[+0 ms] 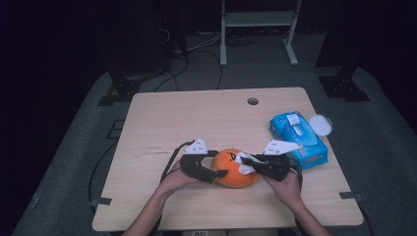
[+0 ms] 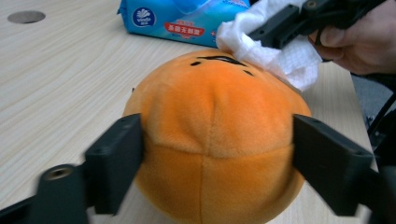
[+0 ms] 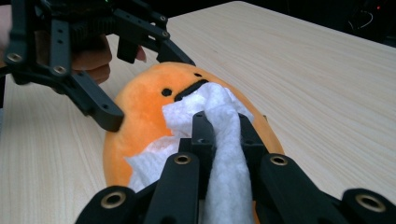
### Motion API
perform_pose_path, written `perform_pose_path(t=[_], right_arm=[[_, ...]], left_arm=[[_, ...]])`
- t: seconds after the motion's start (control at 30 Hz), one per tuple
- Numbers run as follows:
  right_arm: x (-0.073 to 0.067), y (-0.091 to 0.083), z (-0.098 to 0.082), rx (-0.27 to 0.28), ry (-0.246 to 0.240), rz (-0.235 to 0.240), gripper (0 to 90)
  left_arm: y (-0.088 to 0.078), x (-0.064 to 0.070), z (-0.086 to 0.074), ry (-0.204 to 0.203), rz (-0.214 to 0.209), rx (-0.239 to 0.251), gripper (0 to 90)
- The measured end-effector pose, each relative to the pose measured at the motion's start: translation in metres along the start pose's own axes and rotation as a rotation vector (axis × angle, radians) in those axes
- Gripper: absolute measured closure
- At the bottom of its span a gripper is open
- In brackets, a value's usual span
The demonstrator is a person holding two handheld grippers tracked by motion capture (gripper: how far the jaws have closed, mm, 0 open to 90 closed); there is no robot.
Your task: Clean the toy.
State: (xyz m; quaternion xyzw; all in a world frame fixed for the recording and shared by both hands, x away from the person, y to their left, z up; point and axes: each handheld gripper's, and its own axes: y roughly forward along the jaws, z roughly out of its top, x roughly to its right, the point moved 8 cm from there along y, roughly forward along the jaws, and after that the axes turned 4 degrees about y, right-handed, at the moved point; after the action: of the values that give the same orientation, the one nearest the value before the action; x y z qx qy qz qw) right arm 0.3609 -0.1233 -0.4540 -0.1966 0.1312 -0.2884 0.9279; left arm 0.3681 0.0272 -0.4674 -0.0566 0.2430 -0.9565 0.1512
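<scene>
a dim room with dark stands and cables on a grey floor surrounds a pale wooden worktop (image 1: 162, 118), where i am working both claws from the near edge. an orange plush toy (image 1: 235, 168), round with a small stitched black face, sits on the worktop near the front edge, between my two hands. my left claw (image 1: 220, 174) straddles the toy from the left; in the left gripper view its two black jaws stand on either side of the plush body, seemingly just touching rather than squeezing it, and i judge this is to steady the toy so it does not roll. my right claw (image 1: 244, 160) is clenched on a white wipe (image 3: 219, 140), which trails out between its jaws and lies pressed against the toy's face, so the work looks like wiping it clean. a blue pack of wipes (image 1: 299, 138) lies just right of my right hand, its lid flipped open, close enough to draw another sheet.
</scene>
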Motion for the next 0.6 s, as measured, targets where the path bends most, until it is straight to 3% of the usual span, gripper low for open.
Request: perform_pose_path(t=[0.13, 0.23, 0.33, 0.5, 0.6], right_arm=[[-0.012, 0.0, 0.006, 0.018, -0.021, 0.032, 80.9], [-0.031, 0.003, 0.014, 0.035, -0.058, 0.078, 80.9], [-0.042, 0.008, 0.018, 0.034, -0.103, 0.075, 81.0], [-0.03, 0.004, 0.017, 0.036, -0.076, 0.05, 81.1], [-0.016, 0.001, 0.012, 0.024, -0.056, 0.002, 81.0]], left_arm=[[-0.001, 0.006, 0.004, 0.084, 0.009, 0.005, 30.3], [0.003, 0.015, 0.008, 0.159, 0.007, 0.002, 32.4], [0.005, 0.022, 0.009, 0.22, 0.011, -0.01, 33.5], [0.004, 0.021, 0.008, 0.241, 0.01, -0.017, 33.9], [0.001, 0.017, 0.002, 0.236, 0.008, -0.031, 33.8]])
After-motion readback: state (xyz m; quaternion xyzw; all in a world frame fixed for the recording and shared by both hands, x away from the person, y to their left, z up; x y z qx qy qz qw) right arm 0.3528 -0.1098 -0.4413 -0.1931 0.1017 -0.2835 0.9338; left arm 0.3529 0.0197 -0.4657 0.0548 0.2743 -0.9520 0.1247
